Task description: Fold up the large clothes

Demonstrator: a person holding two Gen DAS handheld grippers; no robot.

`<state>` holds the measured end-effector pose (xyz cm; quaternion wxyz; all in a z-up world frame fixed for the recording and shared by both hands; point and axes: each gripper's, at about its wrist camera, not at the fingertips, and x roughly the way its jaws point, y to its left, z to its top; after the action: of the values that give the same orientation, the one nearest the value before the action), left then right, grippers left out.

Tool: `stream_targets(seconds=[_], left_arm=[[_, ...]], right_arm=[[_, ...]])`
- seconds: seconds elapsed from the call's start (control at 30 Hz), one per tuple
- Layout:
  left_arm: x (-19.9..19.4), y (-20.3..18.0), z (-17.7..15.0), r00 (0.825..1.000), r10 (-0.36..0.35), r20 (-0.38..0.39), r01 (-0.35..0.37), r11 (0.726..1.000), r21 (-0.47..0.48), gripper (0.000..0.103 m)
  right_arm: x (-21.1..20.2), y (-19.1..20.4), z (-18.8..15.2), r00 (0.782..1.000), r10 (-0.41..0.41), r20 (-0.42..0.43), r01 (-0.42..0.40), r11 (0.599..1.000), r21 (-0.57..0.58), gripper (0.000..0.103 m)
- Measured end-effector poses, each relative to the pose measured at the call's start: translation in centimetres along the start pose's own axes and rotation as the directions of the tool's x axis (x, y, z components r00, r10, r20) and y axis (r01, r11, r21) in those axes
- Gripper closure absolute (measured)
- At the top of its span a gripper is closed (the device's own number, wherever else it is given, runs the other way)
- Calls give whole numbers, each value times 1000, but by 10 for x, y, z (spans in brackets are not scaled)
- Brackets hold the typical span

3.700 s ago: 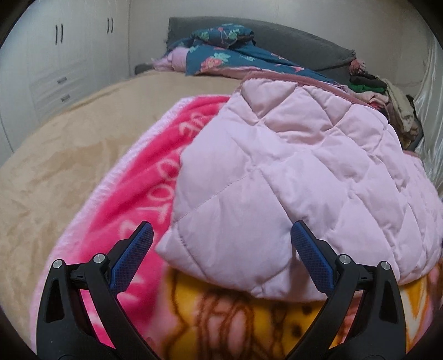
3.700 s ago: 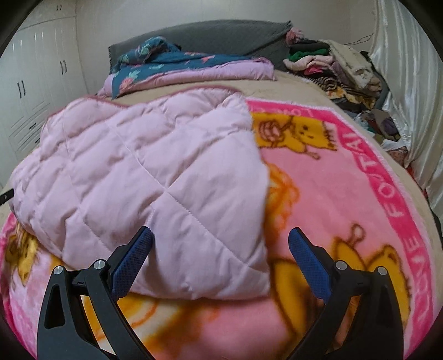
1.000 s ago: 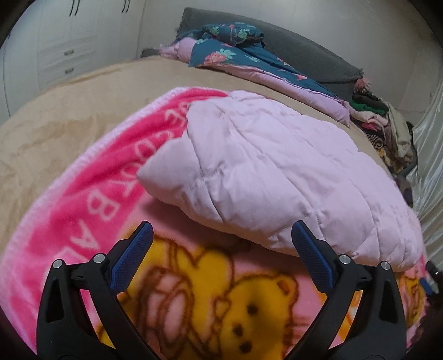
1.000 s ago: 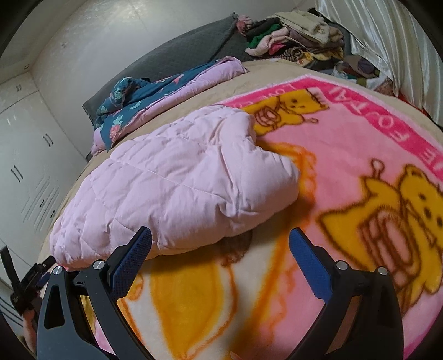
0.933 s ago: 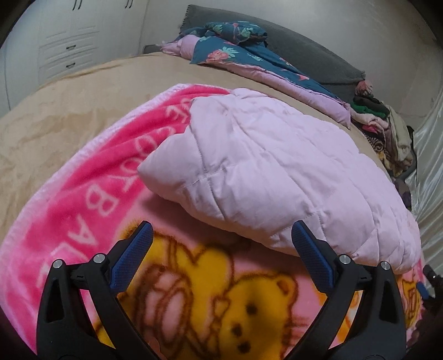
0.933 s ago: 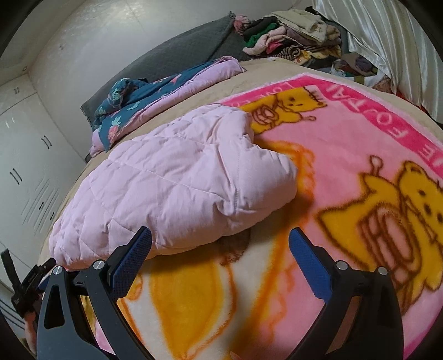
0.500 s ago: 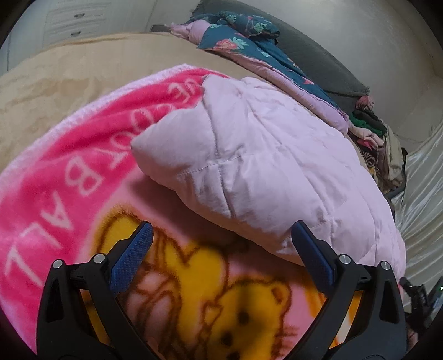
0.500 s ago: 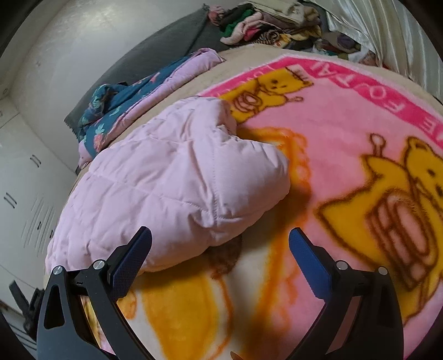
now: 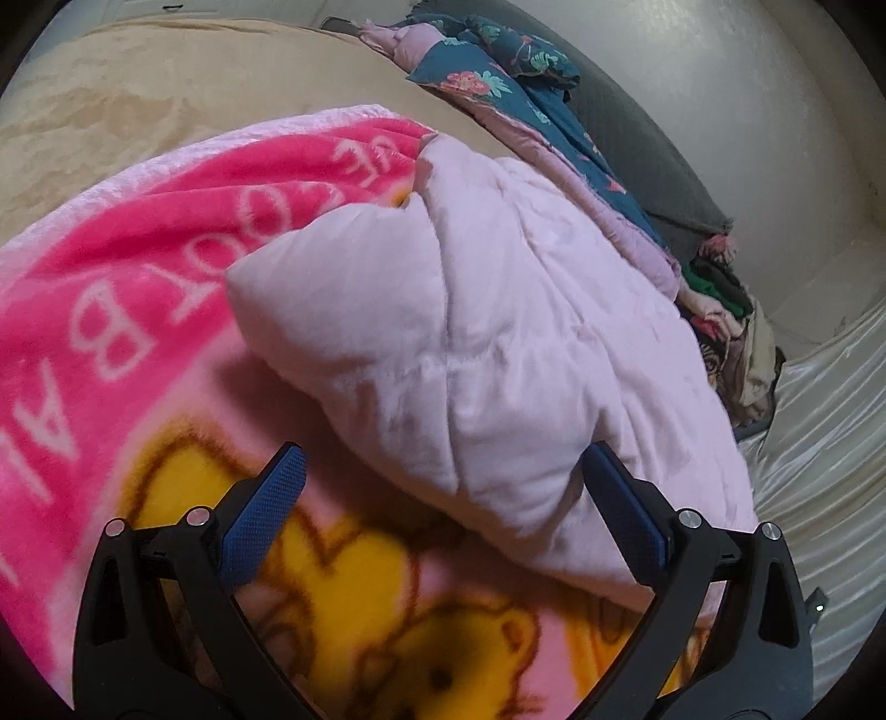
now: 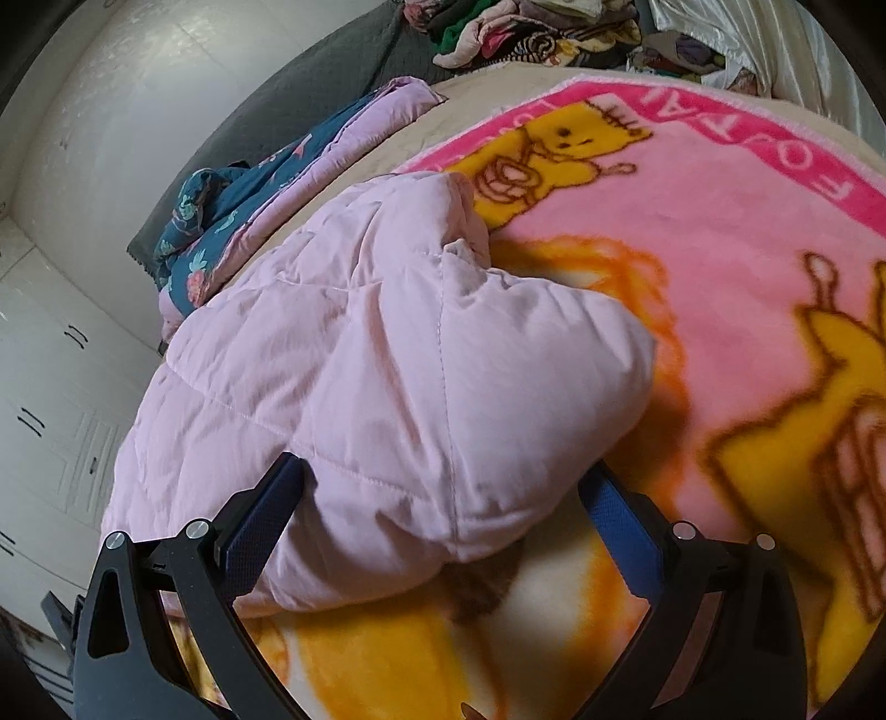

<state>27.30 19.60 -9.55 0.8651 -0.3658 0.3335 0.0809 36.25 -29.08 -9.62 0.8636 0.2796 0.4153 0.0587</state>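
Observation:
A pale pink quilted garment (image 9: 487, 343) lies folded into a puffy bundle on a pink blanket with yellow bears (image 9: 111, 310). In the left wrist view my left gripper (image 9: 443, 498) is open, its blue pads astride the bundle's near left corner. The same garment (image 10: 387, 387) fills the middle of the right wrist view, where my right gripper (image 10: 443, 498) is open and straddles its near right corner. Nothing is clamped in either one.
The blanket (image 10: 720, 288) covers a tan bedspread (image 9: 166, 72). A blue floral quilt (image 9: 498, 83) and a grey headboard (image 9: 653, 166) lie beyond. Piled clothes (image 10: 526, 33) sit at the far corner by a shiny curtain (image 9: 830, 415). White cupboards (image 10: 50, 399) stand at left.
Both grippers have moved in low toward the bundle, which now reaches between their open fingers. Each camera has tilted. The garment itself lies as before.

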Motion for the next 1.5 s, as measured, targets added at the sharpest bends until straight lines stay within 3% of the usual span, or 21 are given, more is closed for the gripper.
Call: stream_targets(seconds=[0.2, 0.33, 0.5, 0.63, 0.77, 0.83, 1.03, 1.1, 1.17, 1.3, 1.5], left_arm=[[13, 0, 8, 999, -41, 12, 42, 997, -61, 9], [30, 12, 11, 995, -102, -5, 100, 980, -175, 8], [43, 12, 21, 996, -91, 7, 90, 966, -242, 8], [47, 12, 22, 995, -95, 16, 96, 970, -225, 8], [45, 8, 23, 996, -85, 19, 87, 981, -173, 9], [44, 6, 23, 997, -77, 26, 80, 986, -148, 14], [29, -21, 26, 998, -6, 58, 5, 1000, 21, 49], [19, -31, 26, 997, 8, 72, -14, 997, 82, 63], [7, -38, 24, 996, 17, 89, -29, 991, 128, 68], [-22, -52, 20, 990, 49, 129, -78, 971, 228, 70], [-65, -65, 9, 986, 42, 158, -88, 950, 299, 71]], right_arm=[[20, -6, 7, 999, 35, -32, -33, 998, 57, 4], [31, -10, 11, 997, 67, -38, -63, 994, 91, 4], [34, -9, 15, 997, 72, -28, -69, 993, 95, 4], [33, -8, 13, 997, 77, -8, -76, 994, 80, 4], [32, -4, 12, 996, 86, 20, -87, 995, 46, 10], [29, 1, 13, 994, 102, 29, -102, 995, 13, 26], [6, 35, 10, 992, 79, 99, -58, 979, -197, 61], [-5, 49, 8, 990, 70, 120, -34, 960, -278, 66], [-17, 60, 7, 987, 75, 140, -22, 938, -346, 68], [-48, 85, 3, 980, 91, 174, -2, 890, -455, 70], [-86, 94, -12, 975, 113, 190, -1, 862, -506, 71]])
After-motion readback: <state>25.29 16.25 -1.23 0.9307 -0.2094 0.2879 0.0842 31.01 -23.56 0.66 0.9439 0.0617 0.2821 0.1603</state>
